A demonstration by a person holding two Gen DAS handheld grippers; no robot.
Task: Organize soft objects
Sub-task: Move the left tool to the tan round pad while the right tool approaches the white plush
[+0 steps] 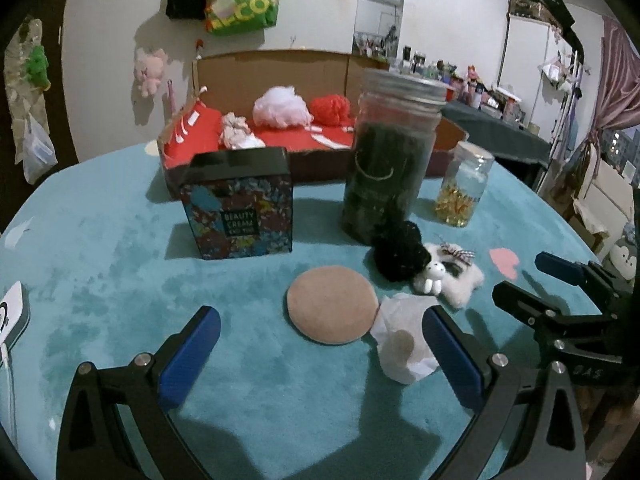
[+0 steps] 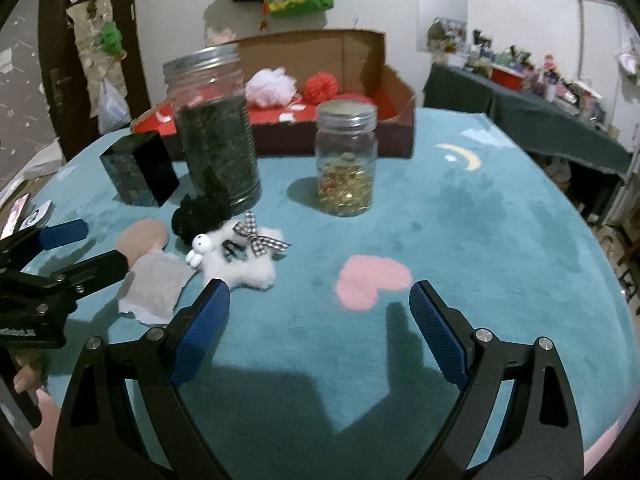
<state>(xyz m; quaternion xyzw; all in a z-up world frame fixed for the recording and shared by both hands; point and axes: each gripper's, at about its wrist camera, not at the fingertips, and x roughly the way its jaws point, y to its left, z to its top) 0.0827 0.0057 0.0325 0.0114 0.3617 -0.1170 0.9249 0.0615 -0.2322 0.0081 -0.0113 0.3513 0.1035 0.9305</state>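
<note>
Both the left tongs (image 1: 320, 354) and right tongs (image 2: 320, 322) are held apart, empty, above the teal surface (image 2: 460, 220). Between the left tongs' fingers a round beige puff (image 1: 332, 304) is seen, with a white plush toy (image 2: 244, 264) and black pompom (image 2: 200, 212) just beside it.

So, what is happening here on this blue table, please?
A person is sorting soft objects with a hand-held gripper in each hand. Both are open and hold nothing. The left hand-held gripper hovers at the round tan puff, next to a crumpled white tissue. The right hand-held gripper hovers near the white plush toy and black pom-pom. A white puff and a red one lie in the cardboard box.
</note>
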